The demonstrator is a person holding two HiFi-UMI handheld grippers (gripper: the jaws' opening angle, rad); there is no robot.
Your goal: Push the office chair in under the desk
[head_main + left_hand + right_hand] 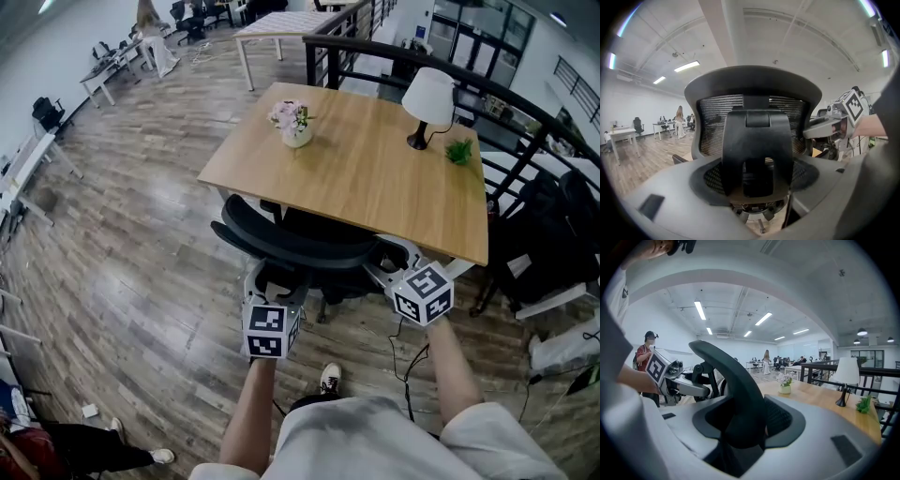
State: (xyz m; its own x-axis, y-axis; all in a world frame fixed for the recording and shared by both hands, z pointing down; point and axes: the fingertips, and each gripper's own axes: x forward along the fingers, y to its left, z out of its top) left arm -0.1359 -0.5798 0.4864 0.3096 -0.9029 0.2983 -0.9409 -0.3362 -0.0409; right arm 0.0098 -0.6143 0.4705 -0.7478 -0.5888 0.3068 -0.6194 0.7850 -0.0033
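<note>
Left gripper (274,281) and right gripper (386,267), jaws wide, each clamp the backrest of the office chair (291,244). Its seat lies partly under the near edge of the desk (366,169), backrest outside.

Wooden desk (375,187) stands just ahead of the left gripper (272,281) and right gripper (386,270). On its top are a white pot of flowers (297,134) well beyond the left gripper, and a white-shaded lamp (427,98) and small green plant (458,151) well beyond the right. Plank floor (141,281) carries the desk and the office chair (300,244), whose base sits below and ahead of both tongs, under the desk's near edge.
</note>
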